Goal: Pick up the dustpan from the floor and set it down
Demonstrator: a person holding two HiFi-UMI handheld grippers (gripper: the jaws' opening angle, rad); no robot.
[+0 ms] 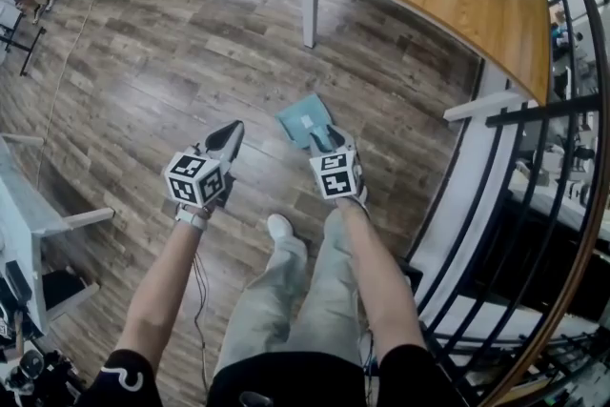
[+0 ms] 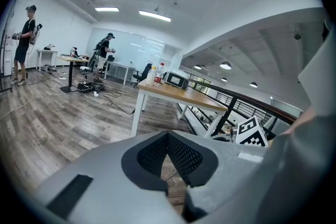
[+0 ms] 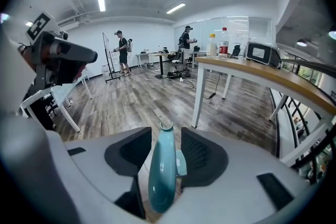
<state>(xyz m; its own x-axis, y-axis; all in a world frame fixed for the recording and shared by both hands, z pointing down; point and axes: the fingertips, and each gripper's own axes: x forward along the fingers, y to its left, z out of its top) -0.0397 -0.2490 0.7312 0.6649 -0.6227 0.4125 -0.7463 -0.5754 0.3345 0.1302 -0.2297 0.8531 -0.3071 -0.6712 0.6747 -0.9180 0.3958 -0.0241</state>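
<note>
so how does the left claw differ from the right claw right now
The left claw is closed, tips meeting; the right claw stands apart. The left claw holds nothing; the right claw has the teal plastic dustpan handle between its two sides, with a gap showing beside it. Both are grey with black ribbed linings and hover over the wooden plank floor.

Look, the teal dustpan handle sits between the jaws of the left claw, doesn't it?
Not quite. The dustpan handle sits between the jaws of the right claw, not the left one. The right gripper view shows it. In the left gripper view, the left claw has nothing between its jaws.
</note>
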